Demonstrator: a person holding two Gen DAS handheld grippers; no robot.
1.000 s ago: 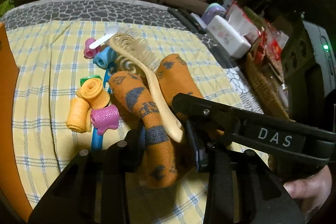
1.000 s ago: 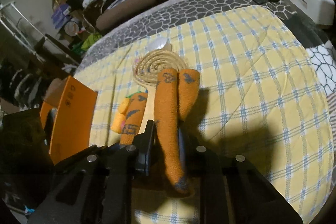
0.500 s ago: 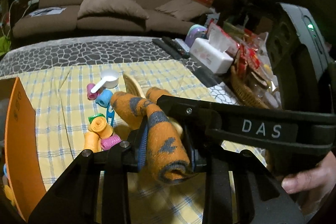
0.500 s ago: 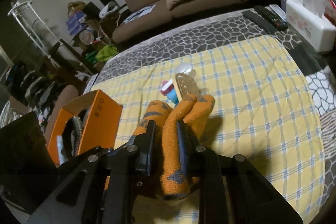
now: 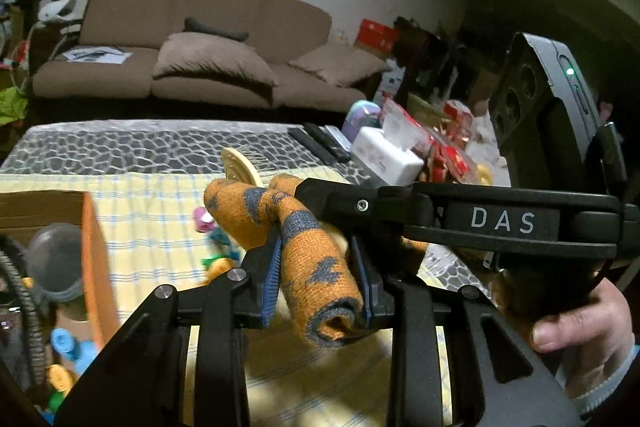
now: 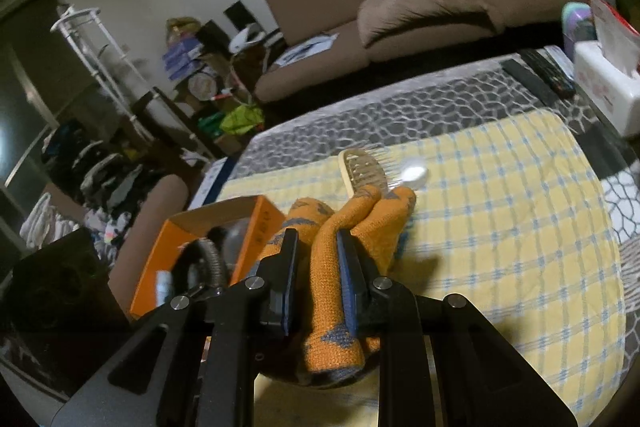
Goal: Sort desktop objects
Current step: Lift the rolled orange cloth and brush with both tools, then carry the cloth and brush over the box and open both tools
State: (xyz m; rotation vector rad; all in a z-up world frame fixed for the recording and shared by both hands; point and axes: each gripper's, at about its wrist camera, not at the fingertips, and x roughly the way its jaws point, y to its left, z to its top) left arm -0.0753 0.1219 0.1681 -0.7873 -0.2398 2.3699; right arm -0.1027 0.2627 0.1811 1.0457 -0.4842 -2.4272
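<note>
My left gripper point(image 5: 318, 277) is shut on an orange sock with blue-grey marks point(image 5: 316, 279) and holds it above the yellow checked cloth point(image 5: 152, 227). My right gripper point(image 6: 316, 279) is shut on the sock point(image 6: 332, 295) too, on its other part, beside the left one. A cream hairbrush point(image 6: 362, 171) rides up with the sock and sticks out behind it; it also shows in the left wrist view point(image 5: 240, 165). The open orange box point(image 6: 256, 231) stands at the left with a grey hose and small items inside.
Coloured hair rollers point(image 5: 208, 223) and a white scoop point(image 6: 414, 173) lie on the cloth. A white tissue box point(image 5: 386, 155), remotes point(image 5: 320, 143) and snack packets stand at the table's right end. A brown sofa point(image 5: 200, 39) is behind.
Both grippers have lifted the sock and the brush up off the cloth. The view has tilted up and the orange box has come closer on the left.
</note>
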